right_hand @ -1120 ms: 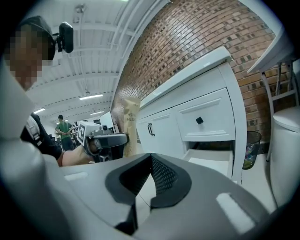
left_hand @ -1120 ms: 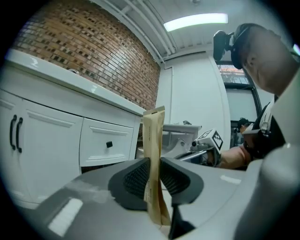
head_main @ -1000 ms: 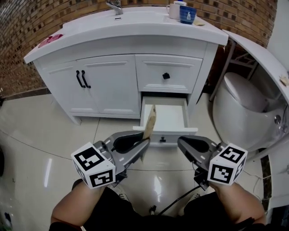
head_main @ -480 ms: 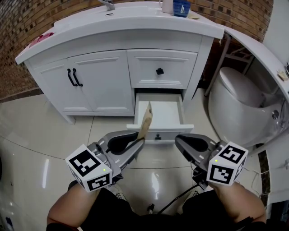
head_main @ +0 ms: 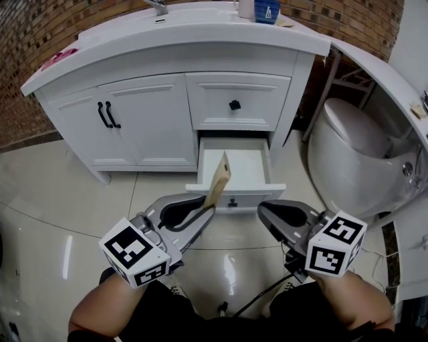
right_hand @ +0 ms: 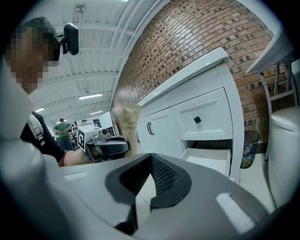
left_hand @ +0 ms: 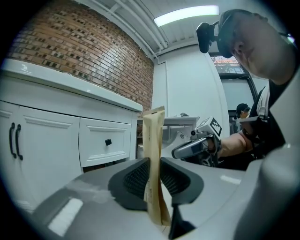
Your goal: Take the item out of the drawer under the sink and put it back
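The left gripper is clamped on a flat, tan paper packet. In the left gripper view the two dark jaw pads press on both sides of the packet, which stands almost straight up between them. Its top pokes up well above the left gripper and its bottom hangs a little below.

The packet is up in the air, not lying in anything. It is right in front of the open white bottom drawer. In the head view its top shows over the left front part of that drawer. The inside of the drawer looks bare and white.

The right gripper is beside the left one, a bit apart from it. In the right gripper view the jaws are together at their tips, and nothing is between them. That view also shows the tan packet off to its left.

The drawer belongs to a white sink cabinet with two doors that have black handles. Above the open drawer is a shut white drawer with a small black knob. On the white worktop stand a blue cup and a white cup. A white toilet stands to the right of the cabinet. The floor is made of shiny pale tiles, and the wall behind is red brick.
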